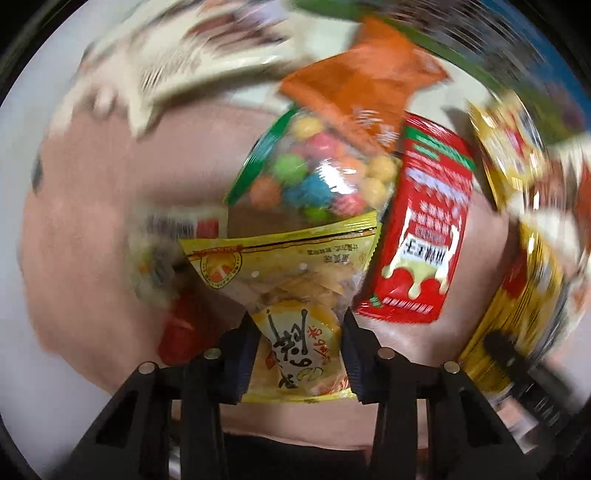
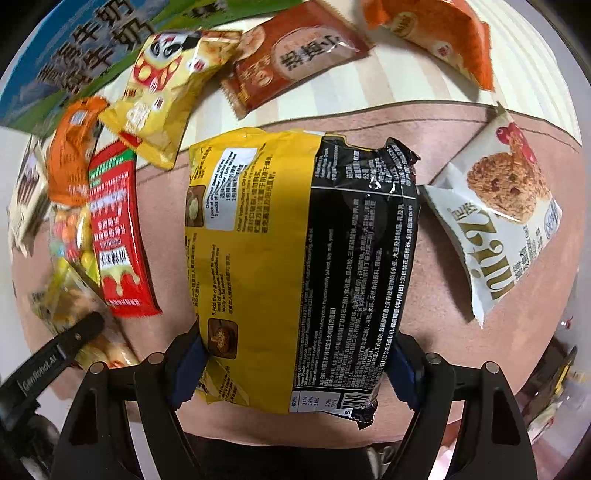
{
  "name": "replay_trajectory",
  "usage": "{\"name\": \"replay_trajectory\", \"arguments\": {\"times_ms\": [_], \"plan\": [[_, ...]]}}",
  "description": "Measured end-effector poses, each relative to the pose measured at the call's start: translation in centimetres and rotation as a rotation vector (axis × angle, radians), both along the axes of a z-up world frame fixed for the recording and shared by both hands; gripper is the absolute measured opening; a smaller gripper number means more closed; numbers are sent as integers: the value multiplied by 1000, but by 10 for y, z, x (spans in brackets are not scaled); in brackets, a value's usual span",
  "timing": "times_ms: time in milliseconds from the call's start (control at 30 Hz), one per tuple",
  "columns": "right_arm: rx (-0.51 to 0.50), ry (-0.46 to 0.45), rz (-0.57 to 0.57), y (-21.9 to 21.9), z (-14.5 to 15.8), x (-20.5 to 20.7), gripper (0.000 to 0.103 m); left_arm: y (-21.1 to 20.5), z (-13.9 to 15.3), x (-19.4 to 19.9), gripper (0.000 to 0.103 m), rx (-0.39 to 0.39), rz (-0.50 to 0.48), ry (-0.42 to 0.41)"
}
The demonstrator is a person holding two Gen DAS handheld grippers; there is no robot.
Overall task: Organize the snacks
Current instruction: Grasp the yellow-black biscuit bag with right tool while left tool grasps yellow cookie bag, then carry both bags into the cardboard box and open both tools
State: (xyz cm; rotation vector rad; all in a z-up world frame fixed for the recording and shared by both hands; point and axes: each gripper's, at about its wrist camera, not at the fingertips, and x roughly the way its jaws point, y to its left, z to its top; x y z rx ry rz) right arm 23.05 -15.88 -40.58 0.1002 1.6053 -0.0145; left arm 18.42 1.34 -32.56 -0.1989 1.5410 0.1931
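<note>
My left gripper (image 1: pixel 299 354) is shut on a small yellow chip packet (image 1: pixel 291 295), held over the pink mat (image 1: pixel 92 184). Beyond it lie a clear bag of coloured candy balls (image 1: pixel 317 177), a red sachet (image 1: pixel 421 229) and an orange packet (image 1: pixel 362 88). My right gripper (image 2: pixel 295 365) is shut on a large yellow-and-black noodle pack (image 2: pixel 295 258), its fingers pressing both sides. The left gripper's finger also shows in the right wrist view (image 2: pixel 70 339), at the lower left beside the red sachet (image 2: pixel 114 229).
A white oat-cookie packet (image 2: pixel 502 214) lies to the right on the pink mat (image 2: pixel 443 140). A yellow panda packet (image 2: pixel 166 85), a brown packet (image 2: pixel 295 55) and an orange packet (image 2: pixel 436 33) lie further back on striped cloth. A blue-green milk carton (image 2: pixel 81 48) lies far left.
</note>
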Motion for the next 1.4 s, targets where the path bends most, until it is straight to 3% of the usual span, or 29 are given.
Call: {"name": "replay_trajectory", "arguments": {"times_ms": [133,233,367,400,667,900,1000,1167,1333,1400], "plan": [[-10,1,9,7,-2,-1,87,-3,-10,-2,41,30,-89,7],[10,-6,-14,14,-10,-1,96,-1,-18,-1,42,25,-90,9],[-4,-10,-83,18,-15,0,93,17,-26,-1,40,-4,-83,-9],[-14,-13,-101,19,-16,0,87,11,-19,9,39,-12,-86,-17],[-22,-60,-141,30,5,-6,85,22,28,-11,34,-6,-196,-121],[105,-162,-70,51,74,-3,85,36,111,-8,34,-74,-235,-239],[174,-212,-44,60,106,20,85,39,157,15,34,-93,-240,-302],[264,-296,5,68,156,77,85,28,203,98,34,-97,-241,-391],[263,-379,44,68,186,155,85,19,203,185,34,-81,-235,-389],[243,-383,55,69,185,193,85,18,201,216,34,-92,-236,-363]]}}
